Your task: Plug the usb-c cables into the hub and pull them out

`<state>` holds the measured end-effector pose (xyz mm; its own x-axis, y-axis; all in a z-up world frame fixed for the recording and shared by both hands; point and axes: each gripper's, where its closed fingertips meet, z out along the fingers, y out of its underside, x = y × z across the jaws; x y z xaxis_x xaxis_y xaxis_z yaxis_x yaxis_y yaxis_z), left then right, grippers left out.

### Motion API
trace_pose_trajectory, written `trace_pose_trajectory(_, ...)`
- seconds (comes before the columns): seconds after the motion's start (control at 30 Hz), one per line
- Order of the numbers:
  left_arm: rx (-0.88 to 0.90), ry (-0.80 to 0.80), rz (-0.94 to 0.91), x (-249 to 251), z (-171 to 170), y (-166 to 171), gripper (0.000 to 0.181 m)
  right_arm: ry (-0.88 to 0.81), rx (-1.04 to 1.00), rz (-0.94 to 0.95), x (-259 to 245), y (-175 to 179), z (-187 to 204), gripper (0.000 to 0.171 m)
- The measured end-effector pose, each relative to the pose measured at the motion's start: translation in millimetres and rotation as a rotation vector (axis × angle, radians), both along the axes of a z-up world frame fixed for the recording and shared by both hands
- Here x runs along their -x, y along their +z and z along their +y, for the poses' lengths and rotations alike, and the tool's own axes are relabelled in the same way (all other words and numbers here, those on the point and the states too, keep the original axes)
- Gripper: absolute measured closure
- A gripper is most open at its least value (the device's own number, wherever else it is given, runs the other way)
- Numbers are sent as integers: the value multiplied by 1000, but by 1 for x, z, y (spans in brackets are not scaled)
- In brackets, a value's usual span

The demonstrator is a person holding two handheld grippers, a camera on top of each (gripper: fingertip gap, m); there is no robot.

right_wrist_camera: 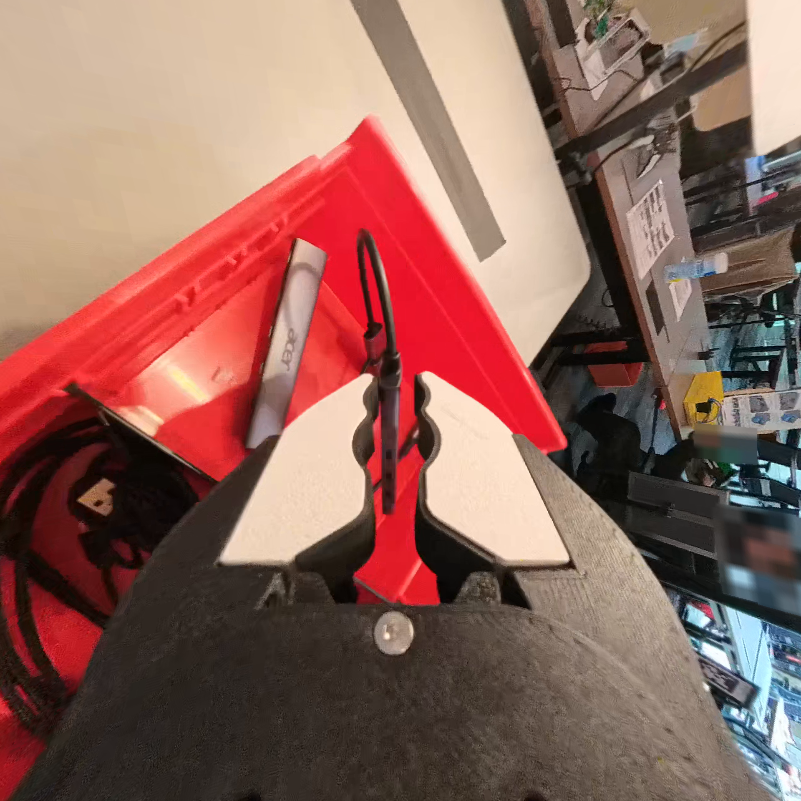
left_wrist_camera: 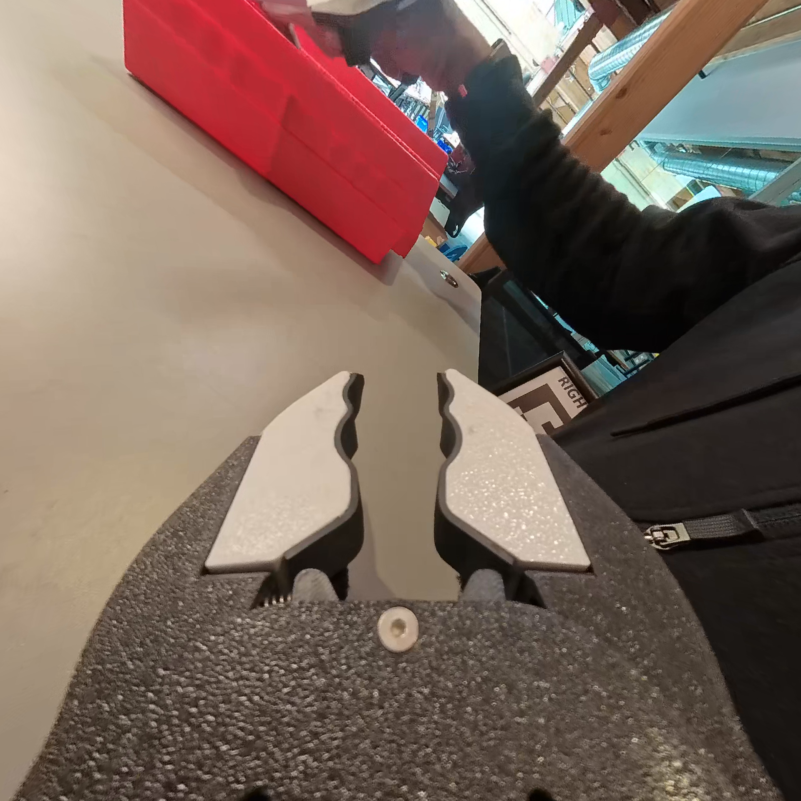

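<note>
The left tongs [left_wrist_camera: 399,385] lie low over the pale worktop [left_wrist_camera: 151,325], released, with only bare surface showing in the gap between the grey fingers [left_wrist_camera: 299,477]. A red bin [left_wrist_camera: 277,117] stands farther back on the worktop, and a dark sleeve [left_wrist_camera: 576,234] reaches towards it.

The right tongs [right_wrist_camera: 395,383] hover over the open red bin [right_wrist_camera: 437,277], spread apart. A slim dark hub [right_wrist_camera: 389,450] with its short looped lead [right_wrist_camera: 375,277] shows in the gap between the fingers (whether they touch it I cannot tell). A silver hub [right_wrist_camera: 290,342] lies just left of it, and black cables [right_wrist_camera: 56,498] are coiled in the neighbouring compartment, behind a divider.
</note>
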<state>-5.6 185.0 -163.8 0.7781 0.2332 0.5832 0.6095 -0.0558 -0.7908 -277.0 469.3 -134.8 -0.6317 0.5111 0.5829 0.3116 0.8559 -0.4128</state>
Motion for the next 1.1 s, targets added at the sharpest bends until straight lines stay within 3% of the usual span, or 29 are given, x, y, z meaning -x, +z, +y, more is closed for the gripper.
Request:
trace_pose_trajectory(0.07, -10, 11, -6, -1, -3, 1, 146, 4, 42, -61, -8, -11, -9, 137)
trace_pose_trajectory(0.17, -32, 19, -14, -3, -8, 3, 146, 1, 208, -80, -19, -6, -21, 125)
trace_pose_trajectory(0.33, -44, 68, 18, 2, -29, 7, 143, -36, 390, 1, -42, 24, -13, 118)
trace_pose_trajectory(0.43, 45, 209, 103, 20, -64, 3, 138, -21, 528, 29, -77, 39, -20, 118)
trace_pose_trajectory(0.6, 184, 548, 213, 59, -162, 10, 127, 1, 853, -92, -146, 37, -58, 104)
trace_pose_trajectory(0.8, 407, 936, 321, 85, -297, 32, 108, -223, 714, -54, -166, 3, -63, 87)
trace_pose_trajectory(1.1, 794, 1312, 321, 65, -477, 53, 100, -425, 596, -44, -164, -23, -65, 88)
